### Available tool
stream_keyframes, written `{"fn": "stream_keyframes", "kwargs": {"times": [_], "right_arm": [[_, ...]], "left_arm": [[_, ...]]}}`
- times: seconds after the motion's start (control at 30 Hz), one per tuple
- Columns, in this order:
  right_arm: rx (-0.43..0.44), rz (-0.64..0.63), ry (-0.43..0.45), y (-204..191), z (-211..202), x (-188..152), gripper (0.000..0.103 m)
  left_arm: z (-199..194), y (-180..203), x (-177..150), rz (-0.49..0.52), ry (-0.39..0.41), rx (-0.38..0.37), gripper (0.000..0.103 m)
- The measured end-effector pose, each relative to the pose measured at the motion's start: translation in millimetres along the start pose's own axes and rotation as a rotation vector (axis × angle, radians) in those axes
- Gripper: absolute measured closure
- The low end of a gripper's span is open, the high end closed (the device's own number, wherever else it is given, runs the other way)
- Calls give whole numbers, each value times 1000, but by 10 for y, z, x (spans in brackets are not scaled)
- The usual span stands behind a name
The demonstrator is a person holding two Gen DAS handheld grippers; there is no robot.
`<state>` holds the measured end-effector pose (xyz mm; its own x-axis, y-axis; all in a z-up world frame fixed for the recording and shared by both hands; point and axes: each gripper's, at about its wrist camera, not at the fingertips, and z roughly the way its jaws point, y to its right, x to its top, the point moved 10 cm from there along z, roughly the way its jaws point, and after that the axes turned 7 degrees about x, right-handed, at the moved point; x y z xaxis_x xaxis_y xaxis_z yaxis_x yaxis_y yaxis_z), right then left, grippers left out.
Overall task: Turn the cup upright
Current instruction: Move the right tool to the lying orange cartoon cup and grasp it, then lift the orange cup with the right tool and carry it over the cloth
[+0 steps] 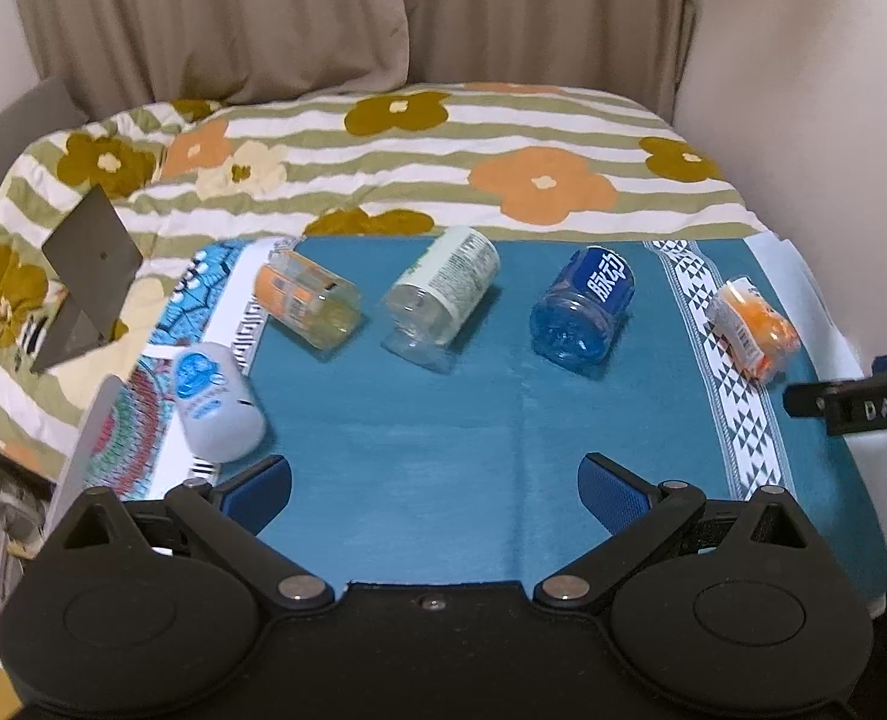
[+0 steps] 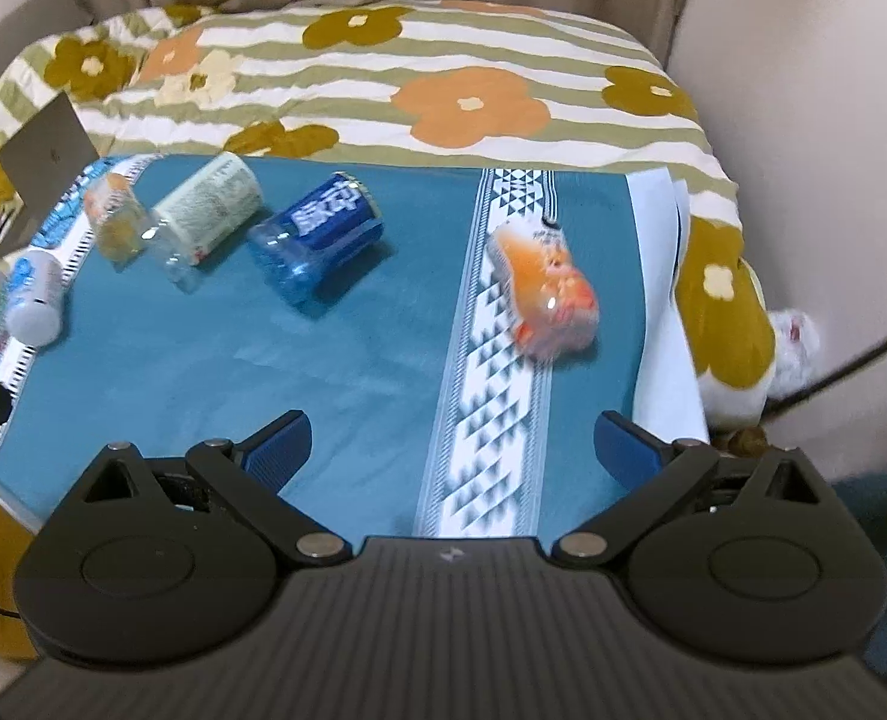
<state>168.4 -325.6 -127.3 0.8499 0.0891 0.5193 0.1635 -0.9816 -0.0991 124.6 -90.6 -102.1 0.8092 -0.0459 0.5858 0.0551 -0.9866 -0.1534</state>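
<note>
five cups: all lie on their sides in a loose row across the teal cloth, none upright yet, so the task looks not yet started.
white cup: nearest the left gripper, at the cloth's patterned left edge, closed end toward the camera.
yellow cup: next along, tipped over with its clear base facing forward.
clear cup: middle of the row, paper label on top.
blue cup: right of centre, base toward the camera.
orange cup: far right, lying on the white triangle band; blurred in the right view.
left gripper: hangs low over bare cloth, jaws spread wide, holding nothing; the white cup sits just beside its left finger.
right gripper: jaws also spread wide and empty, aimed at the orange cup, which is probably its first target since it lies straight ahead.
spacing: cups are well apart, likely so each can be pinched across its body and tilted up without knocking a neighbour.
bedspread: soft floral bedding under the cloth, so a righted cup may wobble.
</note>
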Motion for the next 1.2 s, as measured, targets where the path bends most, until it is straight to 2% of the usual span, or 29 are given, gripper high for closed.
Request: {"fn": "stream_keyframes", "kwargs": {"times": [0.33, 0.53, 0.77, 0.8, 0.83, 0.87, 0.9, 1.2], "right_arm": [[26, -79, -104, 597, 826, 424, 0], [28, -121, -163, 720, 1206, 491, 0], [30, -158, -198, 783, 1417, 516, 0], [33, -157, -203, 786, 1436, 511, 2], [38, -154, -209, 779, 1454, 505, 9], [48, -148, -218, 775, 1475, 493, 20], [60, -138, -227, 770, 1493, 478, 27], [70, -78, -208, 727, 1428, 478, 27]], "left_arm": [[372, 304, 91, -51, -61, 44, 0], [592, 396, 79, -61, -101, 44, 0], [724, 430, 76, -75, -117, 46, 0], [733, 435, 73, -76, -119, 44, 0], [738, 433, 69, -77, -121, 43, 0], [743, 429, 64, -76, -122, 43, 0], [749, 423, 58, -77, -125, 42, 0], [701, 302, 53, -72, -108, 32, 0]]}}
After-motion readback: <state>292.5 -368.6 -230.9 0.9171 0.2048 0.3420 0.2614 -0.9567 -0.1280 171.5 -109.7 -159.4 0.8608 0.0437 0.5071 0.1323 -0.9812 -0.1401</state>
